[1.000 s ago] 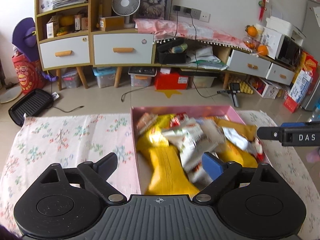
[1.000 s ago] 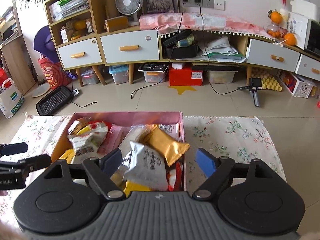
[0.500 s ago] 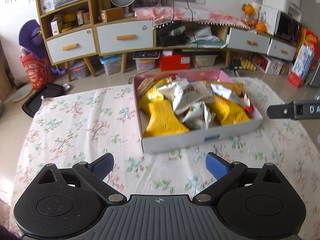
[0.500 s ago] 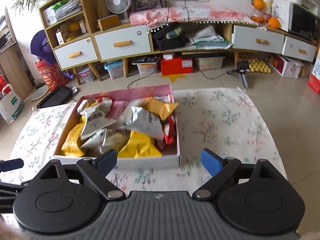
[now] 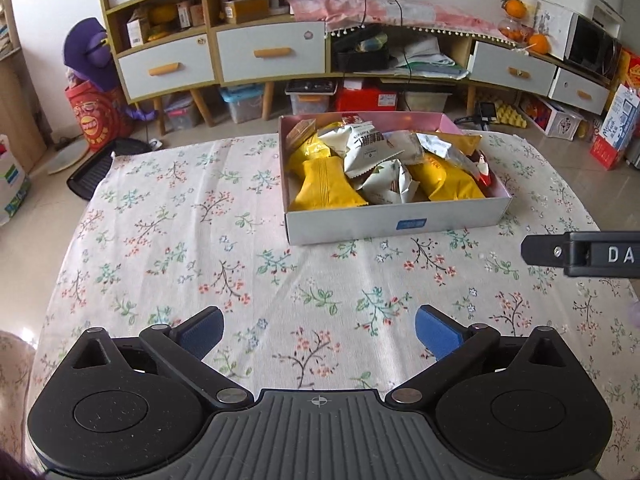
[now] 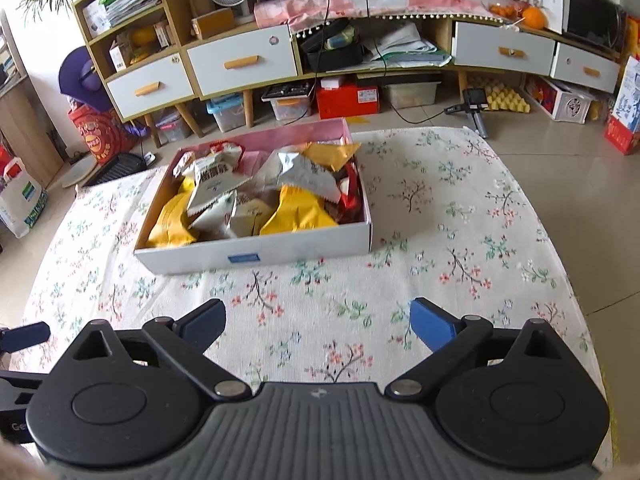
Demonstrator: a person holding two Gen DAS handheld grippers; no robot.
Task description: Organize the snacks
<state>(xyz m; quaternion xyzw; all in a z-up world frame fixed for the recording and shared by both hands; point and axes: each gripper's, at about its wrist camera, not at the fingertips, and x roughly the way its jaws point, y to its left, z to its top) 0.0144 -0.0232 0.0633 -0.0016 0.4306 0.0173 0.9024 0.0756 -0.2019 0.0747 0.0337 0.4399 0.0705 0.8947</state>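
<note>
A shallow white box with a pink inside [image 5: 396, 222] [image 6: 256, 254] stands on the flowered tablecloth, filled with several snack packets: yellow ones [image 5: 324, 186] [image 6: 298, 210], white ones [image 5: 370, 148] [image 6: 212, 184] and a red one [image 6: 350, 192]. My left gripper [image 5: 320, 330] hovers over bare cloth well in front of the box, its jaws opening wide with nothing between them. My right gripper [image 6: 318, 322] is likewise back from the box, jaws opening, nothing between them. The right gripper's black finger [image 5: 580, 254] juts in at the right edge of the left wrist view.
The flowered cloth [image 5: 180, 240] covers a low table with rounded edges. Beyond it are a tiled floor, a long cabinet with white drawers [image 5: 272, 52], storage boxes, a black grill pan [image 5: 94, 170] on the floor and a red bag [image 6: 100, 136].
Both grippers have pulled back from over the box toward the near side of the table, and their jaws have spread wider. The box now lies well ahead of both.
</note>
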